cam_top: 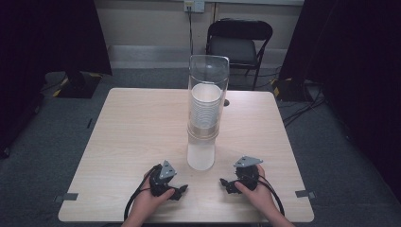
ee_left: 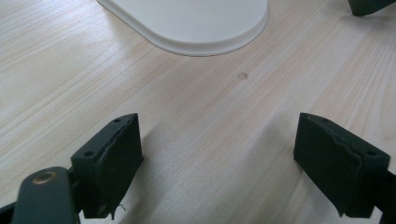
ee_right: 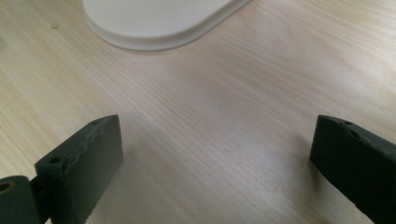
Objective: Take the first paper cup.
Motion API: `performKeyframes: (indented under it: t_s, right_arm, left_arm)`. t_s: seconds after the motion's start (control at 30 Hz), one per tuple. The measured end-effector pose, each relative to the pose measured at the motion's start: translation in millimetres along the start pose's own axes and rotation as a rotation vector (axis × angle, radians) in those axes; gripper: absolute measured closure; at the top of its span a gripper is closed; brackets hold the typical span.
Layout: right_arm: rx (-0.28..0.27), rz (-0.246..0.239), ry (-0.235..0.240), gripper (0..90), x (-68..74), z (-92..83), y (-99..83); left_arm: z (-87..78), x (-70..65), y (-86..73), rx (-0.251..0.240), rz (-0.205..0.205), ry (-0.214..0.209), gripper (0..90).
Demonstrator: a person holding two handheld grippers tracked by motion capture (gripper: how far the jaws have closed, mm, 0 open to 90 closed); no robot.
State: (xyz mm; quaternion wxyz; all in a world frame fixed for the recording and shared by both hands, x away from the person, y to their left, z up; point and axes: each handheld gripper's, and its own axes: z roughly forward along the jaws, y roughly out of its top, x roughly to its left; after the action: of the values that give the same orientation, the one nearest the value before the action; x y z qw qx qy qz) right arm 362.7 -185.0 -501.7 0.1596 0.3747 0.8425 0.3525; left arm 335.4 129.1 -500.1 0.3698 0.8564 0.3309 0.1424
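Grippers lay on the table [cam_top: 132,123], jaws spread and empty: left gripper [cam_top: 181,190] and right gripper [cam_top: 224,183] flanked the white base [ee_left: 196,23] of the clear cup dispenser [cam_top: 206,111], standing upright between them, untouched.

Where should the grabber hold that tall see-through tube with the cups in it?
Probably low on the tall clear tube, at its white base, which looks sturdiest. It stands upright between both open grippers, so the right gripper could come in level from its side, jaws spanning the round wall.

Upright clear cup dispenser [cam_top: 205,113], mid-table
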Motion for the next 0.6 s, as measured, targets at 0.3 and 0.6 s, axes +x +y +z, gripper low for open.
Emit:
performKeyframes:
  t_s: [0.3, 0.6]
  right_arm:
    - [-0.001, 0.030, -0.033, 4.3, -0.1, -2.0, -1.7]
    - [-0.202, 0.037, 0.034, 14.3, 3.0, -8.6, 50.0]
  left_arm:
    - [0.9, 0.2, -0.4, -0.013, -0.002, -0.006, 14.8]
    - [0.0, 0.3, 0.2, 0.002, 0.002, -0.002, 14.7]
